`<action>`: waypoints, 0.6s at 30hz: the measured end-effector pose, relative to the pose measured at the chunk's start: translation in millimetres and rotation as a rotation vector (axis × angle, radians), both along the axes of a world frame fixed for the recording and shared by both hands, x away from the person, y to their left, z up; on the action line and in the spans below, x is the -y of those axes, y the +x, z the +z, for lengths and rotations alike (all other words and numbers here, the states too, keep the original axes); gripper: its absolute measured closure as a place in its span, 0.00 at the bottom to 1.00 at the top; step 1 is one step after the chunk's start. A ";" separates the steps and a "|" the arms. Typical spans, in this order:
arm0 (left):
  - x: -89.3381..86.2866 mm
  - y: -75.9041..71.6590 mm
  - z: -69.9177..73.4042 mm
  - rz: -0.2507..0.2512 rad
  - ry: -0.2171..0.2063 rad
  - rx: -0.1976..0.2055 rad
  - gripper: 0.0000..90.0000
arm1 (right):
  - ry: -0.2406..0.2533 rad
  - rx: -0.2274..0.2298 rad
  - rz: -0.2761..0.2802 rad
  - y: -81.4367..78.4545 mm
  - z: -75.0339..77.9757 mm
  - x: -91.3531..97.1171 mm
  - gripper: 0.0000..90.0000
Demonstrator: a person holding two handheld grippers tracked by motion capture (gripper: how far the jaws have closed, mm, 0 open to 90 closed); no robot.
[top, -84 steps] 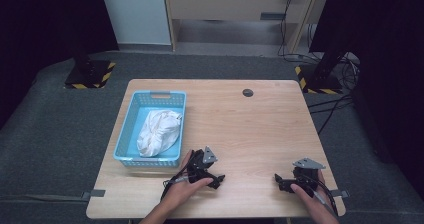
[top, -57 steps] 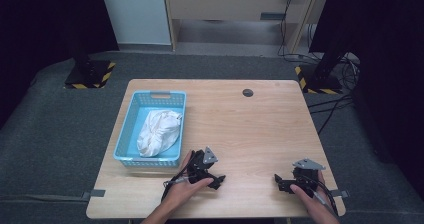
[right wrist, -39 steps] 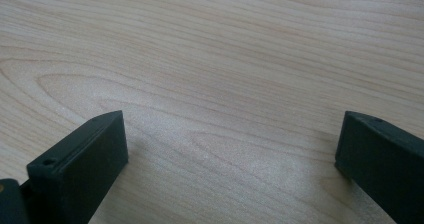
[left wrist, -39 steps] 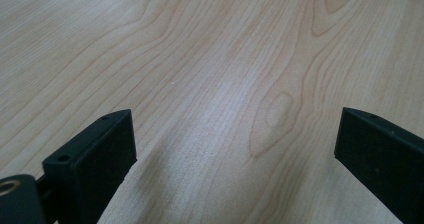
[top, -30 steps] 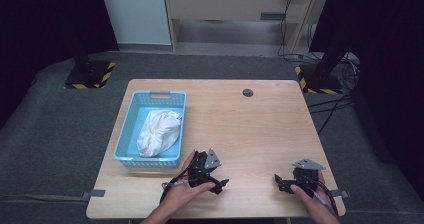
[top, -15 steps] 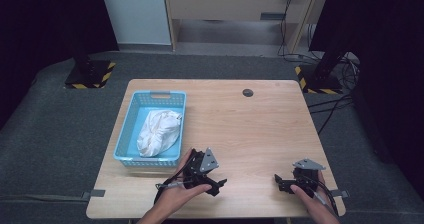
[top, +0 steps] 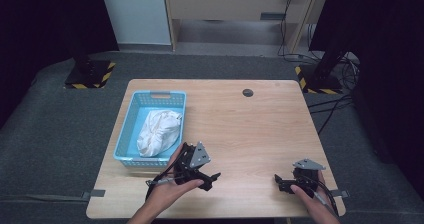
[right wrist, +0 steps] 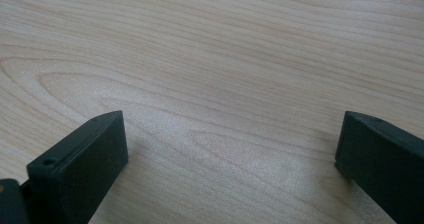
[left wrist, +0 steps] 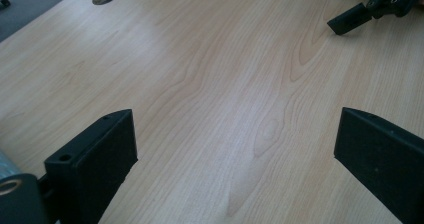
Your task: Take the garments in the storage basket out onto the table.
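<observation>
Left gripper (top: 210,176) shifted slightly beside the basket (top: 131,130); nothing grasped.
White cloth (top: 158,132) lies inside the basket, untouched. Both grippers gape wide, empty; right gripper (top: 282,184) parked far right of it. Reach likely next.

The white cloth (top: 159,132) partly hides the blue basket's (top: 131,118) floor (contents beneath unreadable).

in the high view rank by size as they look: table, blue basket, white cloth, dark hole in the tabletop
1. table
2. blue basket
3. white cloth, bunched inside the basket
4. dark hole, smallest by far
</observation>
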State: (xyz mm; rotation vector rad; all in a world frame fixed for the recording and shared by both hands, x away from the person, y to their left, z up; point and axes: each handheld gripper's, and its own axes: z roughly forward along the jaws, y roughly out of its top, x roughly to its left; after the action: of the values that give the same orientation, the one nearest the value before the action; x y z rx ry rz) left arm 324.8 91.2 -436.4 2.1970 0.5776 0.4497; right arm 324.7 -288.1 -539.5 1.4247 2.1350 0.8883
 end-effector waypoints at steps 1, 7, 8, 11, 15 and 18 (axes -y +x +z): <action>-1.7 0.1 1.9 0.004 -0.002 0.001 0.03 | 0.000 0.000 0.000 0.0 0.0 0.0 0.00; -11.8 1.6 7.4 0.017 0.002 0.006 0.03 | 0.000 0.000 0.000 0.0 0.0 0.0 0.00; -13.4 2.0 8.2 0.020 0.002 0.008 0.03 | 0.000 0.000 0.000 0.0 0.0 0.0 0.00; -17.4 2.8 11.4 0.028 -0.004 0.012 0.03 | 0.000 0.000 0.000 0.0 0.0 0.0 0.00; -22.8 3.0 16.5 0.035 -0.011 0.019 0.03 | 0.000 0.000 0.000 0.0 0.0 0.0 0.00; -26.6 3.0 19.3 0.041 -0.016 0.024 0.03 | 0.000 0.000 0.000 0.0 0.0 0.0 0.00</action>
State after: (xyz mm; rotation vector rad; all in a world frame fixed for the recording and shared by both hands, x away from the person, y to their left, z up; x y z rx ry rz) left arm 327.8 117.9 -417.1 2.1654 0.6120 0.4908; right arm 324.7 -288.1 -539.5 1.4244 2.1350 0.8885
